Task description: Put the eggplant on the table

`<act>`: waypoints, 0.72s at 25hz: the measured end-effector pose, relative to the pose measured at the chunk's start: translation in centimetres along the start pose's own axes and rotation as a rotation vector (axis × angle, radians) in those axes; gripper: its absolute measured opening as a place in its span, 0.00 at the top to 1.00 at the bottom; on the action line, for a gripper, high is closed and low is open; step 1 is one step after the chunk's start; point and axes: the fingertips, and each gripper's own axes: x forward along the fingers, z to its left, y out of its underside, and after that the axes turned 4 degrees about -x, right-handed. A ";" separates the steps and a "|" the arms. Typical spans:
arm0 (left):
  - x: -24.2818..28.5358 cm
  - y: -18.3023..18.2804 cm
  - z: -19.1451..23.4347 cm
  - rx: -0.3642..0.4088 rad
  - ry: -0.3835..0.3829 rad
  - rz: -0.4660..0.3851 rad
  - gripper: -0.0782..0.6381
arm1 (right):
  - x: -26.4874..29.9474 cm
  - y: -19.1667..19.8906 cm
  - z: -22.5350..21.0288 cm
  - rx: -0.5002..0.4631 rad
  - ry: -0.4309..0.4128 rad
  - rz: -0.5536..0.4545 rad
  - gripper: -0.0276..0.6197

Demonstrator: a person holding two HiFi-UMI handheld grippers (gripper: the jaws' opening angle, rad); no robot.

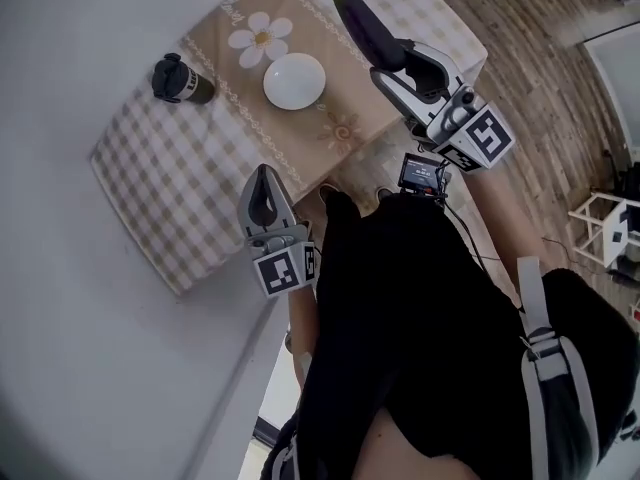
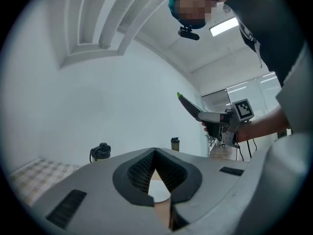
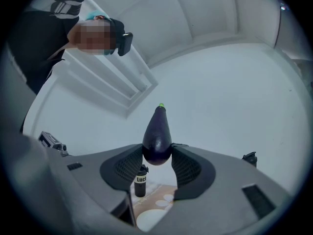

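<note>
A dark purple eggplant [image 1: 365, 23] with a green stem end sticks out of my right gripper [image 1: 390, 56], which is shut on its thick end above the table's right part. In the right gripper view the eggplant [image 3: 156, 136] sits pinched between both pads, pointing up and away. The table [image 1: 150, 168] wears a checked cloth and a tan runner with a daisy. My left gripper [image 1: 264, 173] hangs at the table's near edge, shut with nothing in it. In the left gripper view its tips [image 2: 155, 152] meet, and the eggplant [image 2: 188, 106] shows off to the right.
A white plate [image 1: 294, 80] lies on the runner in the middle of the table. A black bottle [image 1: 180, 80] lies on the cloth to its left. Wooden floor [image 1: 540, 58] runs along the right, with a white rack [image 1: 610, 228] at the far right.
</note>
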 end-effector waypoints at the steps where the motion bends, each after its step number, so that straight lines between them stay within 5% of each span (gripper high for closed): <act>1: 0.3 -0.1 0.7 0.003 0.010 0.000 0.89 | 0.8 -0.2 0.2 0.000 0.003 -0.009 0.66; 7: 1.5 0.4 3.9 0.010 0.059 0.034 0.89 | 3.3 1.1 0.7 -0.024 0.045 0.013 0.66; 18: 2.8 2.3 6.2 -0.010 0.010 0.081 0.89 | 6.7 5.4 -1.1 -0.063 0.032 0.100 0.66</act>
